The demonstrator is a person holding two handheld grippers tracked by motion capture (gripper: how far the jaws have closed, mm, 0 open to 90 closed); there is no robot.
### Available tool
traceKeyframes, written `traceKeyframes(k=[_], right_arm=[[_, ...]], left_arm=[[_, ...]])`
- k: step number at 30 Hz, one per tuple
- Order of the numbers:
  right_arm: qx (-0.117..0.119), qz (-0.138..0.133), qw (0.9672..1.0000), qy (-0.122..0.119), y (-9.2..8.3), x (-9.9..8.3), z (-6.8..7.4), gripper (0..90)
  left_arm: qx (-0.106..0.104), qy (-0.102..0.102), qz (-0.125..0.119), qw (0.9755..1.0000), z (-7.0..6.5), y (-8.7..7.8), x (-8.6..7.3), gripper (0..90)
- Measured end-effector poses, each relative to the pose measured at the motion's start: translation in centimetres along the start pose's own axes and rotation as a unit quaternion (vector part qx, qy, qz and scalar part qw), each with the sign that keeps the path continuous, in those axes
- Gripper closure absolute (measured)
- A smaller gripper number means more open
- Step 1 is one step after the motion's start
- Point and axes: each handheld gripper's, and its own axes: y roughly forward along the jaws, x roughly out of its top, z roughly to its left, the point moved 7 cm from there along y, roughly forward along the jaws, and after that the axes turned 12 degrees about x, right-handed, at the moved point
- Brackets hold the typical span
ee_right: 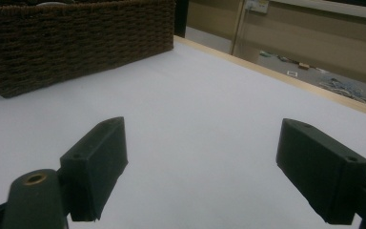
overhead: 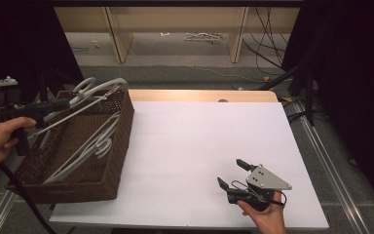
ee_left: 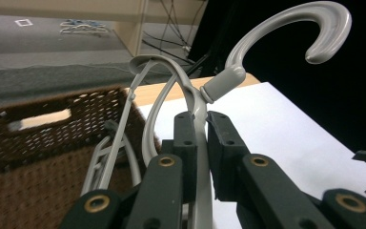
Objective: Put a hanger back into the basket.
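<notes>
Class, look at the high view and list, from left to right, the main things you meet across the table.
Left gripper shut on a white hanger → brown wicker basket of hangers → bare white table top → right gripper, open.

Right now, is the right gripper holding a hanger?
No, the right gripper is open over the bare white table, nothing between its jaws.

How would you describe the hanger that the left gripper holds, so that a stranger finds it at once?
Start at the brown wicker basket on the left edge of the white table. Several pale grey plastic hangers lie inside it. The held hanger is the one raised above the basket's far end, clamped by its neck in the left gripper, its hook in the air while the others rest in the basket.
</notes>
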Motion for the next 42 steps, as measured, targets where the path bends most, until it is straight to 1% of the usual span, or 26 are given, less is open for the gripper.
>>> traceKeyframes(k=[5, 7, 10, 14, 19, 23, 25, 27, 28, 30, 31, 32, 33, 34, 35, 37, 40, 42], right_arm=[[-0.001, 0.0, 1.0, 0.0, 0.0, 0.0, 0.0, 18.5], [0.0, 0.0, 1.0, 0.0, 0.0, 0.0, 0.0, 18.5], [0.001, 0.003, 1.0, 0.0, -0.1, 0.0, 0.0, 18.5], [0.001, 0.003, 1.0, 0.001, -0.1, 0.0, 0.0, 18.5], [0.001, 0.001, 1.0, 0.0, -0.1, 0.0, 0.0, 18.5], [0.002, 0.001, 1.0, -0.001, -0.1, 0.0, 0.0, 18.5], [0.002, 0.001, 1.0, 0.0, -0.1, 0.0, 0.0, 18.5], [0.001, 0.003, 1.0, 0.0, -0.1, 0.0, 0.0, 18.5], [0.0, 0.001, 1.0, 0.0, 0.0, 0.0, 0.0, 18.5], [0.001, 0.004, 1.0, 0.0, -0.1, 0.0, 0.0, 18.5], [0.004, 0.006, 0.9999, 0.007, -0.1, -0.1, 0.1, 18.5], [0.003, 0.004, 1.0, 0.002, -0.1, 0.0, 0.0, 18.5], [0.005, 0.007, 0.9999, 0.007, -0.1, -0.1, 0.2, 18.5], [0.004, 0.006, 1.0, 0.006, -0.1, -0.1, 0.1, 18.6], [0.001, 0.003, 1.0, 0.0, -0.1, 0.0, 0.0, 18.5], [0.002, 0.001, 1.0, 0.0, -0.1, 0.0, 0.0, 18.6], [0.004, -0.004, 1.0, -0.001, 0.0, 0.1, 0.0, 18.5], [0.003, 0.001, 1.0, 0.0, -0.1, 0.0, 0.0, 18.5]], left_arm=[[0.014, -0.004, 0.004, 0.9999, 1.3, -0.2, -1.1, 82.7], [0.014, -0.011, 0.002, 0.9998, 1.7, -0.2, -1.4, 82.7], [0.019, -0.013, 0.005, 0.9997, 2.2, 0.0, -1.9, 82.7], [0.023, -0.02, 0.007, 0.9995, 2.9, 0.2, -2.4, 82.7], [0.027, -0.016, 0.021, 0.9993, 3.3, 0.8, -3.4, 82.7], [0.03, -0.021, 0.031, 0.9988, 3.8, 1.7, -4.4, 82.6], [0.03, -0.02, 0.038, 0.9986, 3.9, 2.2, -4.9, 82.6], [0.027, -0.017, 0.044, 0.9985, 3.9, 2.8, -5.3, 82.6], [0.025, -0.02, 0.046, 0.9984, 3.9, 3.1, -5.6, 82.6], [0.021, -0.019, 0.046, 0.9985, 3.8, 3.7, -5.9, 82.6], [0.021, -0.017, 0.047, 0.9985, 3.8, 4.0, -6.0, 82.7], [0.023, -0.014, 0.052, 0.9983, 3.8, 4.4, -6.2, 82.6], [0.023, -0.011, 0.055, 0.9982, 3.8, 4.6, -6.3, 82.7], [0.025, -0.009, 0.06, 0.9979, 3.8, 4.8, -6.5, 82.6], [0.027, -0.004, 0.068, 0.9973, 3.9, 5.1, -6.8, 82.6], [0.029, -0.001, 0.079, 0.9964, 3.9, 5.6, -7.4, 82.6], [0.028, 0.0, 0.086, 0.9959, 4.0, 6.0, -7.9, 82.6], [0.026, 0.0, 0.091, 0.9955, 4.1, 6.1, -8.2, 82.7]])
